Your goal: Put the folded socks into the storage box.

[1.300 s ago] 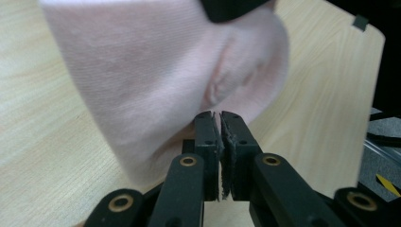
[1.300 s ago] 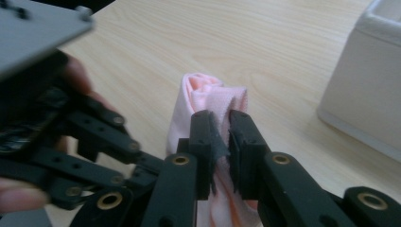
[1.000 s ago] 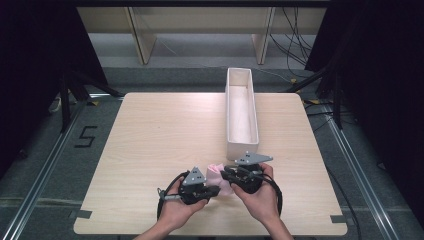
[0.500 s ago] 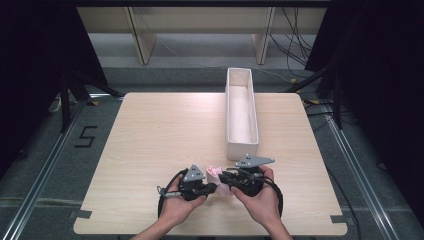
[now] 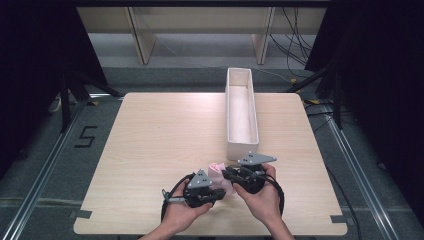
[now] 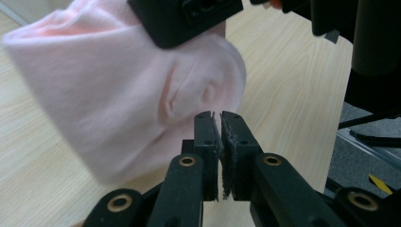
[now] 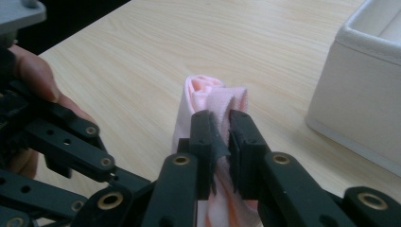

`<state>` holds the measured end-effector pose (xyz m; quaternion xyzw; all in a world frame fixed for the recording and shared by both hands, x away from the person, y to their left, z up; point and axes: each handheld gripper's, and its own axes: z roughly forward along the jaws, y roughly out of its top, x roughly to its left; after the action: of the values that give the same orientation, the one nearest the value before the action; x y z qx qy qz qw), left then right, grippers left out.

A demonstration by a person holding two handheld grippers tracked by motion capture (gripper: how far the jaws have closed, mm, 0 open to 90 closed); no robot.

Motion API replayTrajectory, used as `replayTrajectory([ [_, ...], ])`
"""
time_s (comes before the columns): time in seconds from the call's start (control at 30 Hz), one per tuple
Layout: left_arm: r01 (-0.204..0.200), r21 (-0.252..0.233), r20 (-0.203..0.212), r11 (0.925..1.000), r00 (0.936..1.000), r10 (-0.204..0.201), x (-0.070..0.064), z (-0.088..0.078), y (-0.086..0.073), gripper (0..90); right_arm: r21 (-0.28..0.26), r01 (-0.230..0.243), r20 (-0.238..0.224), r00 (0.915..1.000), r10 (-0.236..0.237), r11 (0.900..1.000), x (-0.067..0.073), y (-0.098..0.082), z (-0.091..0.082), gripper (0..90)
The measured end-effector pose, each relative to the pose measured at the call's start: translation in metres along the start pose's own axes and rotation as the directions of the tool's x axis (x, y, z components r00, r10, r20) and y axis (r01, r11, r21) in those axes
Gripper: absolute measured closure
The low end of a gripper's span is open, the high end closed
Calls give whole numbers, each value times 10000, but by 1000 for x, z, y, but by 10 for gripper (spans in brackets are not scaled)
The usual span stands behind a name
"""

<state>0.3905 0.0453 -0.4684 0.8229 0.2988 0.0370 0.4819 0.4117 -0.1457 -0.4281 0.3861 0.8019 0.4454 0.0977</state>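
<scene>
Table: pale wood-grain tabletop (image 5: 165,145), long white bin (image 5: 242,114) standing on it.
Floor: grey, marked "5" (image 5: 85,136).
Left gripper (image 6: 221,124): jaws pressed together, empty.
Right gripper (image 7: 220,124): pinching rolled pink cloth (image 7: 208,101).

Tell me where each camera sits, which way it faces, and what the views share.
High view: above the person's table edge, facing forward and down on the table and white box; both hands, left gripper and right gripper show.
Left gripper view: on the left gripper, facing along its shut jaws at the pink cloth.
Right gripper view: on the right gripper, facing along jaws clamped on the cloth; a hand shows.
Shared: all three show the cloth.
</scene>
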Motion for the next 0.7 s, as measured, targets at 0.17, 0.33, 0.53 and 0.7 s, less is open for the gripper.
replayTrajectory([
  [0.17, 172, 12, -116, 9999, 9998, -172, 5, 6, 2, 859, -13, -359, -214, 9991, 358, 9994, 4, -1, -2, 809],
  [0.33, 123, -25, -229, 9999, 9997, -124, 6, 8, 4, 865, -306, -384, -346, 9987, 374, 9988, 2, -2, -4, 810],
  [0.53, 125, -120, -488, 9998, 9987, -131, 6, 11, 5, 868, -201, -957, -587, 9938, 944, 9952, 6, -2, -6, 811],
  [0.7, 149, -214, -443, 9997, 9989, -158, 7, 12, 5, 869, -295, -646, -505, 9967, 631, 9975, 5, -1, -5, 811],
])
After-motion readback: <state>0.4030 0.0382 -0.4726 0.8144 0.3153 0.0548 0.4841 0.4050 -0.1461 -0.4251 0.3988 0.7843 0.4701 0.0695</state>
